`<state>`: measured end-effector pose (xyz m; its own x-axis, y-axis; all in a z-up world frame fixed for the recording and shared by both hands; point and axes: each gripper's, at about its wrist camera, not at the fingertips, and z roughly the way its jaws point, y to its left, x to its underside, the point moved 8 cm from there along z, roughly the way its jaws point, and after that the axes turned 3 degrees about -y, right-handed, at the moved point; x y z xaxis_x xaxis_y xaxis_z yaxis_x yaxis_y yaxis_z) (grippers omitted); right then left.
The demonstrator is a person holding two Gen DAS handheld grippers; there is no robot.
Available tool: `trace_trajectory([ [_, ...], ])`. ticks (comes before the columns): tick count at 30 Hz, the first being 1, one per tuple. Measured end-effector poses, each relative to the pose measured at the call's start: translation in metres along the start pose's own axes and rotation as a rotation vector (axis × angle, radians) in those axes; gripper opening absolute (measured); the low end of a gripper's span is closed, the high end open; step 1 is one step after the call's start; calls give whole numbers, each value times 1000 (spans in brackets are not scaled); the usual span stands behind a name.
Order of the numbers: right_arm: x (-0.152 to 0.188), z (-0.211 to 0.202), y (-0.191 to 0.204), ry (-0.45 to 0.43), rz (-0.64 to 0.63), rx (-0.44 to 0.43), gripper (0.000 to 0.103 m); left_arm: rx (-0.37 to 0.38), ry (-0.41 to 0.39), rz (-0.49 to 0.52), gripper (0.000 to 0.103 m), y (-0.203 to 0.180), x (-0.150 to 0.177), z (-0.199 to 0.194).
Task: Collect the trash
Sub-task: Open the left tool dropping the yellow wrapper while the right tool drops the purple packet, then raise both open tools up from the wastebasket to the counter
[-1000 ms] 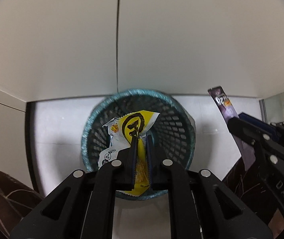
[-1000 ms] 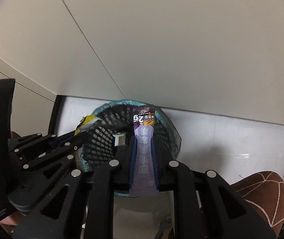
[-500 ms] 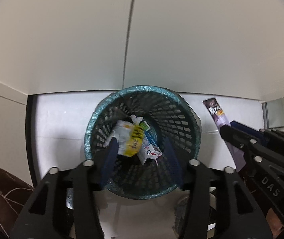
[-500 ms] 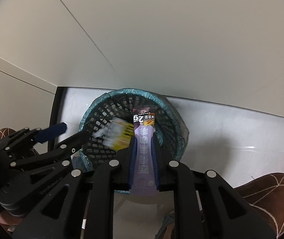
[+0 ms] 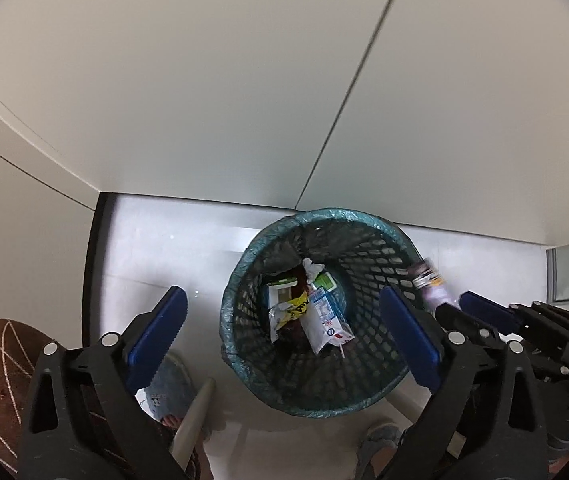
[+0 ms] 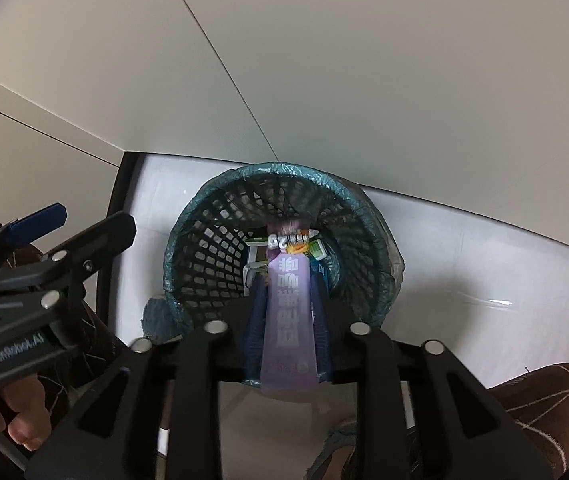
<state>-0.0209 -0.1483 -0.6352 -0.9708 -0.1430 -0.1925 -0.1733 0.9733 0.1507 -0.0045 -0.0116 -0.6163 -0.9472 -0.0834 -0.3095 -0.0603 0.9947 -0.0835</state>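
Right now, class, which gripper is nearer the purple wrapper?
Right. The purple wrapper hangs between the opening right gripper fingers above the basket. The left gripper, opening and empty, sits beside it.

basket (image 5: pixel 368 248) mouth: open, centre frame | basket floor: cartons and wrappers (image 5: pixel 308 312) | right view: purple wrapper (image 6: pixel 289 320) over mouth | left gripper (image 6: pixel 68 232): crowds left edge | floor (image 5: pixel 156 256) left of basket: free
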Motion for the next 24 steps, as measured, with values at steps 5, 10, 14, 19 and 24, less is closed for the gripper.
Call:
trace_trajectory([
  [5,-3,-9,-5,-25,33,5,52,-7,-16,-6,97,5,-4,-6],
  [10,-5,-32,-8,-77,37,47,66,-5,-42,-15,96,8,-9,-24],
  [14,-10,-69,-12,-163,61,72,80,5,-74,-26,96,10,-16,-47],
  [19,-14,-115,-12,-245,48,100,83,6,-130,-15,96,12,-24,-89],
  [24,-25,-176,-12,-356,60,113,88,45,-205,-11,97,11,-34,-147],
])
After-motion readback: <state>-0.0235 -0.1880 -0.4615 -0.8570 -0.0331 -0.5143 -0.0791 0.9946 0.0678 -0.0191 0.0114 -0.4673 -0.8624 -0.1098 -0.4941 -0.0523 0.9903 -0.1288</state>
